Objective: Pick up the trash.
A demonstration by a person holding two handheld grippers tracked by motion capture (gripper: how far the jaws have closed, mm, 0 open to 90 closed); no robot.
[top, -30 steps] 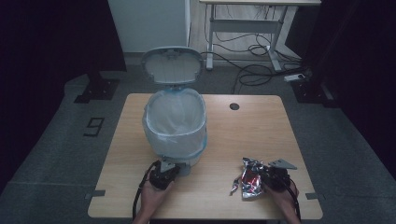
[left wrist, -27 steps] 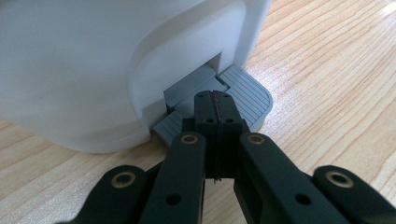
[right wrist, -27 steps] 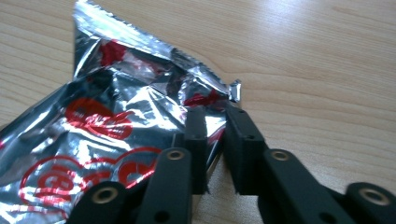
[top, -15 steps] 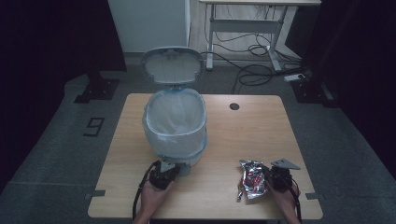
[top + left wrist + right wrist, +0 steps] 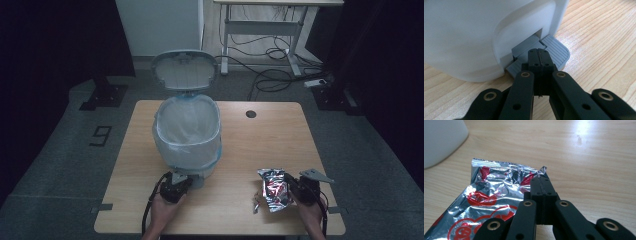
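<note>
While the bin (image 5: 187,132) stands on the table's (image 5: 260,137) left half with its lid (image 5: 184,70) tipped up and back, a pale liner (image 5: 186,124) shows inside the open mouth. At its near base a grey ribbed pedal (image 5: 555,48) juts out onto the wood. Left gripper (image 5: 538,56) sits right at that pedal, jaws pressed together with nothing between them, tips over the pedal's inner part beside the bin's white wall; whether they press it down cannot be told. In the high view the left gripper (image 5: 175,187) is at the bin's foot, held by a hand (image 5: 162,212) coming from the bottom edge. Foil wrapper (image 5: 274,187), silver with red print, lies crumpled on the table's near right, well apart from the bin. Right gripper (image 5: 541,183) is closed on the wrapper's (image 5: 489,195) upper right edge, foil pinched between the jaws, the rest spreading left and down over the wood. From above, the right gripper (image 5: 295,189) is just right of the wrapper, grey plate (image 5: 315,175) on top. Beyond the table: dark floor, cables (image 5: 272,82), a desk frame (image 5: 260,30).
</note>
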